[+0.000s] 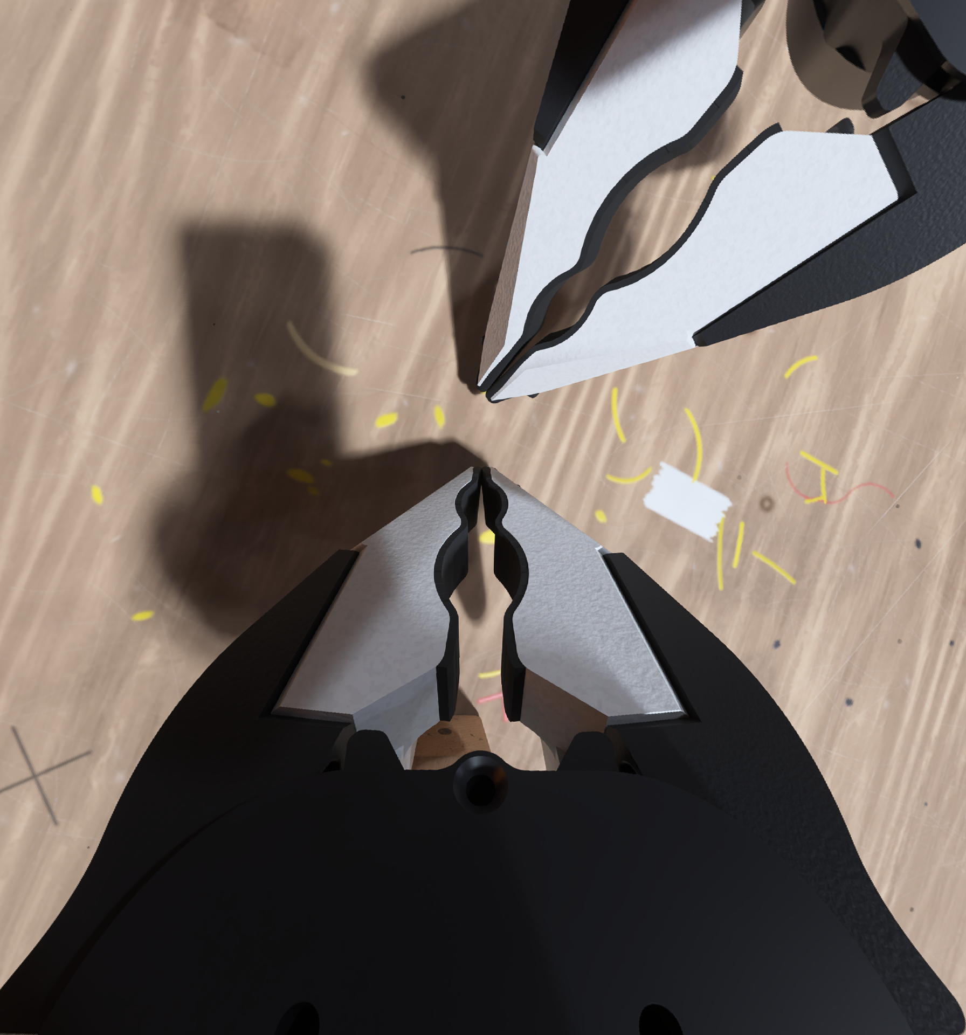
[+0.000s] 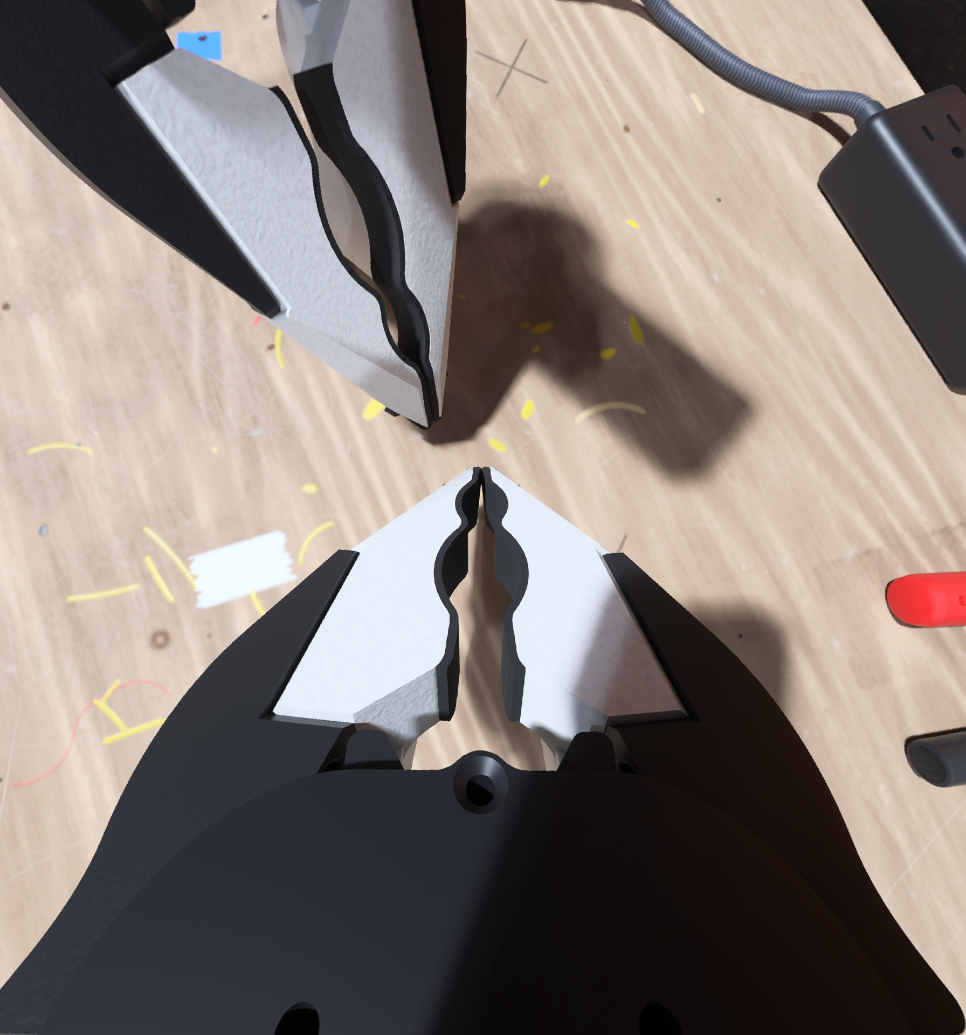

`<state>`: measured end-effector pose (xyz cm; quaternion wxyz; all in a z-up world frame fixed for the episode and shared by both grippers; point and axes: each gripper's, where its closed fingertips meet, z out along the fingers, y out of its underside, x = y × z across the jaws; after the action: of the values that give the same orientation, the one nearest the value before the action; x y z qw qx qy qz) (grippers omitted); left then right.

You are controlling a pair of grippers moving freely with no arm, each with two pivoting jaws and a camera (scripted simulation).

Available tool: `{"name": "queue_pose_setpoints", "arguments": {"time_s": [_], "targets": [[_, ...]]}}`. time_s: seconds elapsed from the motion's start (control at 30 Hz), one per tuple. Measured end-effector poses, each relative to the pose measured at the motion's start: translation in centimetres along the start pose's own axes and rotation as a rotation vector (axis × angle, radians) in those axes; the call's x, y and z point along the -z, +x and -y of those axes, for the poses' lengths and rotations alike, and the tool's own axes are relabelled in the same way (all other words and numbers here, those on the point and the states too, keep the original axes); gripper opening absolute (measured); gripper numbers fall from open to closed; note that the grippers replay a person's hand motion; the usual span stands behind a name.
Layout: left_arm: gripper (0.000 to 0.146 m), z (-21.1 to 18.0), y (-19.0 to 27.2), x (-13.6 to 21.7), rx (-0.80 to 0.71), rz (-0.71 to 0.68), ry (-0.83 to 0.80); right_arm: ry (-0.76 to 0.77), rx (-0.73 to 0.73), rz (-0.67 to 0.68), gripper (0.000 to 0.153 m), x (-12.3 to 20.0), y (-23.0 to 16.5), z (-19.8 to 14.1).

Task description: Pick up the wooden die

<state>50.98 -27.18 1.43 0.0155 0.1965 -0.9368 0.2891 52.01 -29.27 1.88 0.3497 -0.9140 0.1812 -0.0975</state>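
A small piece of a wooden block with a dark dot, likely the wooden die (image 1: 448, 738), shows through the gap at the base of my left gripper's fingers; most of it is hidden by the gripper body. My left gripper (image 1: 481, 473) is shut with its tips together and nothing between them. It also shows in the right wrist view (image 2: 433, 420), pointing down at the table. My right gripper (image 2: 479, 473) is shut and empty. It shows in the left wrist view (image 1: 489, 392) just beyond the left tips. The die is not seen in the right wrist view.
The wooden table (image 2: 693, 504) bears yellow marks, a white tape patch (image 2: 240, 568) and a blue tape piece (image 2: 201, 45). A dark power strip (image 2: 917, 224) with a grey cable lies at the right. A red marker (image 2: 945, 602) and a dark cylinder (image 2: 957, 756) lie at the right edge.
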Motion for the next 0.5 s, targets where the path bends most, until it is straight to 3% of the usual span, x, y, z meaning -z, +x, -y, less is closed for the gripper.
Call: {"name": "queue_pose_setpoints", "arguments": {"time_s": [0.5], "targets": [[0.000,0.0,0.0,0.0,0.011,-0.042,0.025,-0.024,-0.011,-0.003,0.000,-0.4,0.0,-0.1]]}}
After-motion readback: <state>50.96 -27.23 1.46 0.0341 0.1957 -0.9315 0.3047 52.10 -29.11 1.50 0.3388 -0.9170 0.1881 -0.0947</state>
